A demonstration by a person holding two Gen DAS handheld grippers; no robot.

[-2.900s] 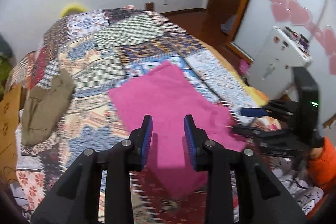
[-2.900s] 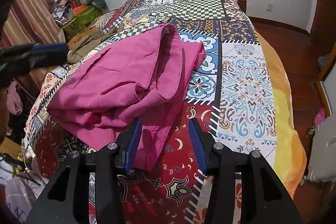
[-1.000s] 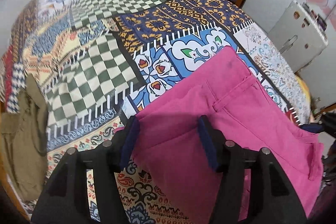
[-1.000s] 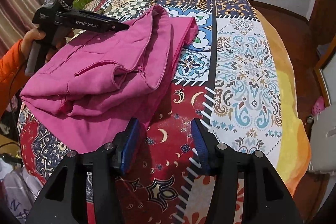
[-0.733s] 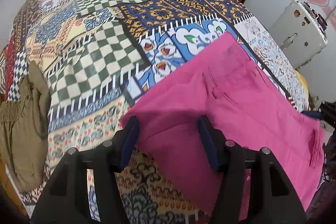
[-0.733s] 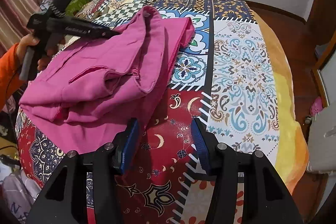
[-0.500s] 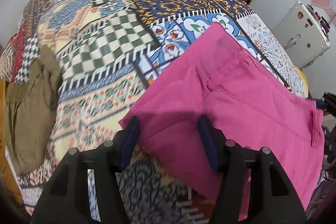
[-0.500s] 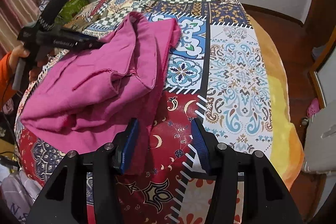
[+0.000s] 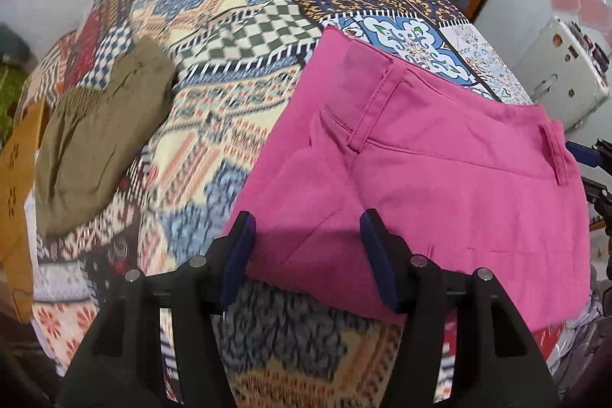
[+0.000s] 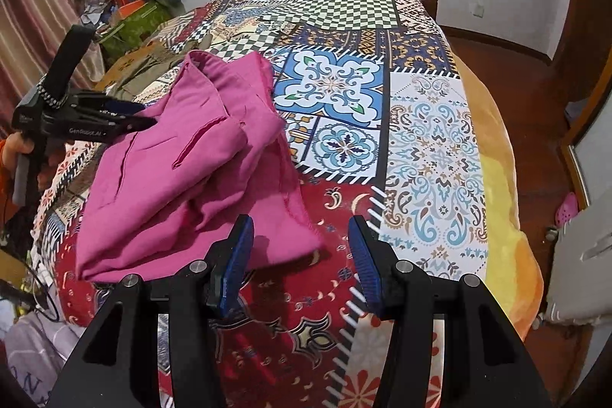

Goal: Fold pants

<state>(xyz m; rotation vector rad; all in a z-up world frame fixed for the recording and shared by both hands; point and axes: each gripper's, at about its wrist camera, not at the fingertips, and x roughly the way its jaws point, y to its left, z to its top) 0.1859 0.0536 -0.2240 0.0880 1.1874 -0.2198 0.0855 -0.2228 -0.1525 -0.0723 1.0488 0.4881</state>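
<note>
The pink pants (image 9: 440, 170) lie folded in a thick bundle on the patchwork bedspread (image 9: 237, 36), waistband and belt loops facing up. In the right wrist view the pink pants (image 10: 199, 170) show as stacked layers near the bed's near left corner. My left gripper (image 9: 308, 255) is open and empty, its jaws hovering over the bundle's near edge. My right gripper (image 10: 300, 251) is open and empty, just off the bundle's near right corner. The left gripper (image 10: 141, 115) also shows in the right wrist view, at the bundle's far left side.
Olive-brown pants (image 9: 99, 140) lie on the bed to the left of the pink bundle. A white cabinet (image 9: 562, 75) stands beside the bed. Clutter (image 10: 134, 13) is piled by the curtain. The bedspread (image 10: 428, 147) shows its pattern to the right of the bundle.
My left gripper has pulled back toward the bed's near edge, so the olive pants come into view. The pink bundle has shifted a little. My right gripper has backed off slightly; both stay open.
</note>
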